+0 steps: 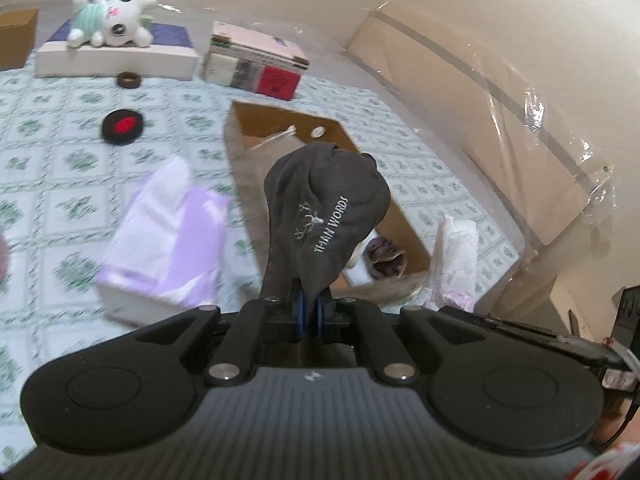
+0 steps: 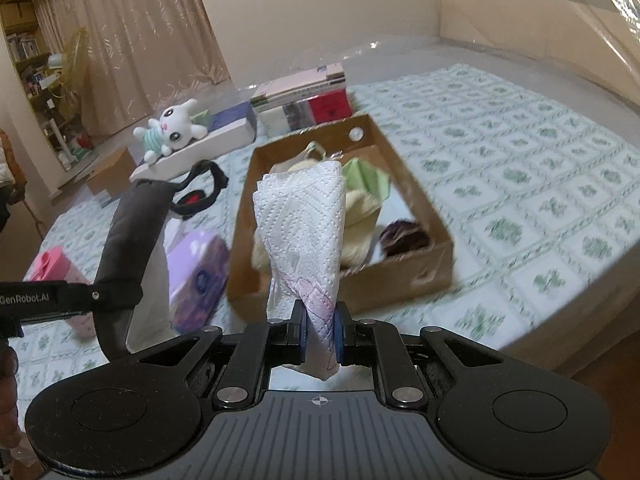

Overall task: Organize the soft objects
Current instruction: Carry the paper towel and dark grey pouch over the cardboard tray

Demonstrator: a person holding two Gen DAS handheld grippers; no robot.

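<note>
My left gripper [image 1: 308, 314] is shut on a dark grey sock [image 1: 328, 208] printed "THAN WORDS", and holds it up in front of an open cardboard box [image 1: 404, 236] on the bed. My right gripper [image 2: 320, 332] is shut on a folded white paper towel [image 2: 304, 232], raised before the same cardboard box [image 2: 400, 276]. The box holds a cream plush [image 2: 360, 216], a green cloth [image 2: 366, 178] and a purple ball [image 2: 404, 236]. In the right wrist view the left gripper [image 2: 120, 294] shows at the left with the grey sock [image 2: 132, 232]. The paper towel [image 1: 456, 252] shows in the left wrist view.
A purple tissue pack [image 1: 168, 240] lies left of the box. A white bunny plush [image 1: 112, 20] rests on a flat white box [image 1: 116, 60], beside stacked books [image 1: 256, 60]. A black and red pad [image 1: 122, 126], a brown ring [image 1: 129, 79] and a pink box [image 2: 50, 264] lie on the patterned bedspread [image 2: 540, 200].
</note>
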